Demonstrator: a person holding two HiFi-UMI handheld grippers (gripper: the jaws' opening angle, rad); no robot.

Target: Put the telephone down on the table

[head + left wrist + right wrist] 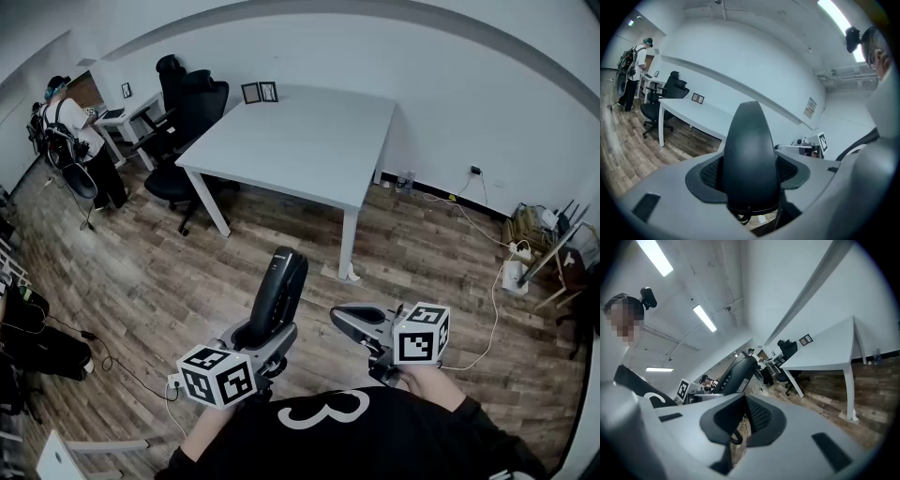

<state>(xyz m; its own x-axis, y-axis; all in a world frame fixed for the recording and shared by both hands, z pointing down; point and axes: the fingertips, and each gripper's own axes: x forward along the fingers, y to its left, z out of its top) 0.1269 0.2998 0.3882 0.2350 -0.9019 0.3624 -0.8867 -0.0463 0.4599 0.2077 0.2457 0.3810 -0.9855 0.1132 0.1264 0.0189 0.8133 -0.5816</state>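
Note:
A black telephone handset [281, 291] stands nearly upright between the jaws of my left gripper [258, 339], which is shut on its lower part. In the left gripper view the handset [750, 150] fills the gap between the pads [708, 174]. I hold it over the wooden floor, well short of the white table [300, 141]. My right gripper [343, 319] hovers just right of the handset, pointing left, with its jaws together and nothing in them. From the right gripper view the handset [736, 376] shows beyond the closed pads [759, 416], and the table [834, 348] lies to the right.
Two small picture frames [260, 92] stand at the table's far edge. Black office chairs [192, 112] sit at its left side, by a small desk [127, 114] where a person [75, 141] stands. Cables and a power strip [514, 272] lie on the floor at the right.

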